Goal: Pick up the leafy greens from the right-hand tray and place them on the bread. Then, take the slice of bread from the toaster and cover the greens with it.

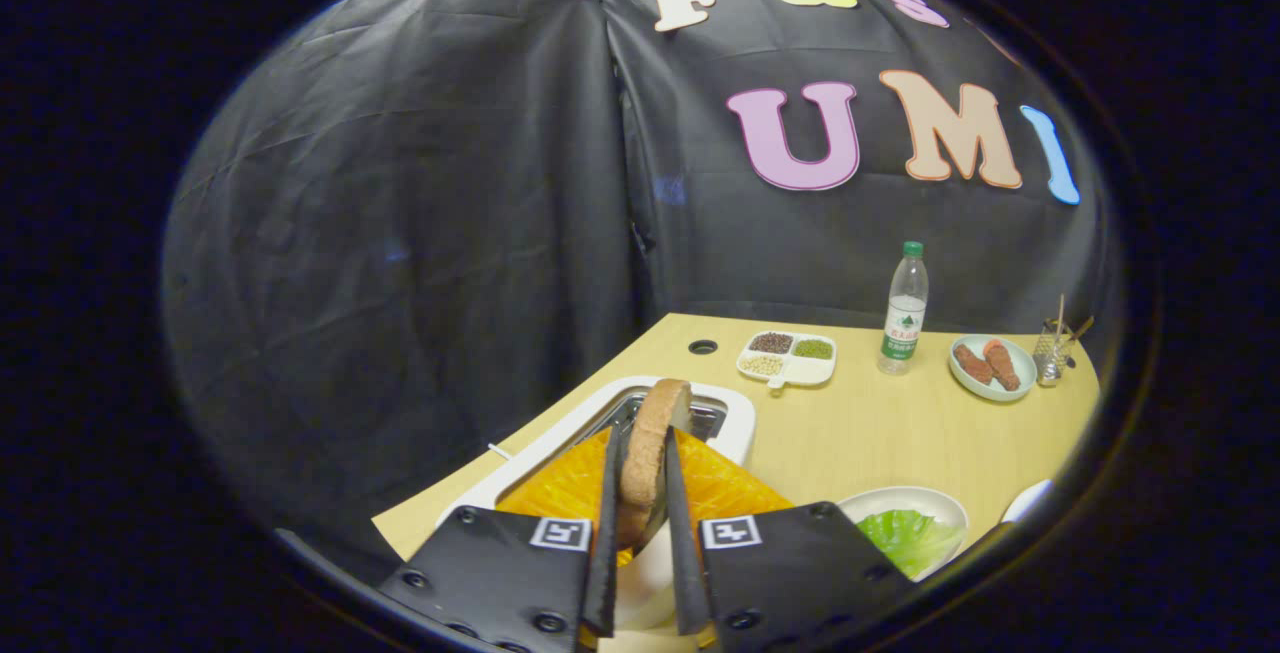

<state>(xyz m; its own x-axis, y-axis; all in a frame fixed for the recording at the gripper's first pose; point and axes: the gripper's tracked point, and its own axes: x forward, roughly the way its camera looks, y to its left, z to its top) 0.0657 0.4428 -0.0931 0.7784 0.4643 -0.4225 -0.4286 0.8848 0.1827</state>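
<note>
Your gripper (640, 493) has both fingers pressed on a slice of bread (648, 453) with a rough, porous brown crust. Under it, the toaster (735, 423) has a smooth, glossy white plastic shell and dull metal slots. The table (880, 443) looks like matt, pale wood laminate. At two o'clock stands a clear plastic bottle (905, 308) with a paper label. The leafy greens (910, 538) at four o'clock look waxy, lying in a glossy white plate (905, 500). The wall is creased, matt black cloth (420, 233).
</note>
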